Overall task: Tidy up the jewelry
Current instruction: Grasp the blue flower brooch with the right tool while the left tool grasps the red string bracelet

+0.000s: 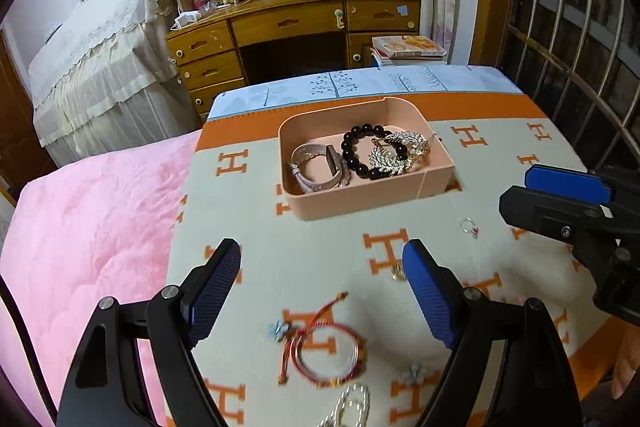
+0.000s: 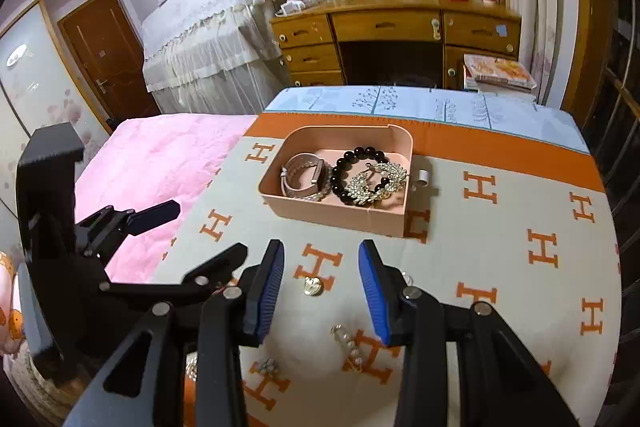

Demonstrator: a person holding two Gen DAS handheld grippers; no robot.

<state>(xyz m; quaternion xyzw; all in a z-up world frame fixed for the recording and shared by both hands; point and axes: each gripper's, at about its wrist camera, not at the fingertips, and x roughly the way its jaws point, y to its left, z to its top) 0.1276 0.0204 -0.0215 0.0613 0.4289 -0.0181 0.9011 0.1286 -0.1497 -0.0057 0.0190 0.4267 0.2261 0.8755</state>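
A pink tray [image 1: 372, 201] [image 2: 340, 215] on the H-patterned blanket holds a grey watch [image 1: 316, 165], a black bead bracelet [image 1: 360, 143] and a silver leaf bracelet [image 1: 396, 153]. My left gripper [image 1: 322, 263] is open and empty above a red string bracelet [image 1: 326, 351], a blue flower earring [image 1: 277, 329] and a white bead chain [image 1: 352, 401]. My right gripper [image 2: 322, 267] is open and empty over a small gold piece [image 2: 313, 286]; a pearl clip [image 2: 349, 343] and a crystal earring [image 2: 266, 367] lie nearer. A small ring [image 1: 469, 227] lies right of the tray.
The blanket [image 1: 320, 227] lies on a bed with a pink quilt [image 1: 88, 247] to the left. A silver ring-like piece [image 2: 423, 177] sits beside the tray's right wall. A wooden desk [image 1: 296, 27] and covered furniture [image 1: 100, 59] stand beyond the bed. A barred window [image 1: 572, 47] is to the right.
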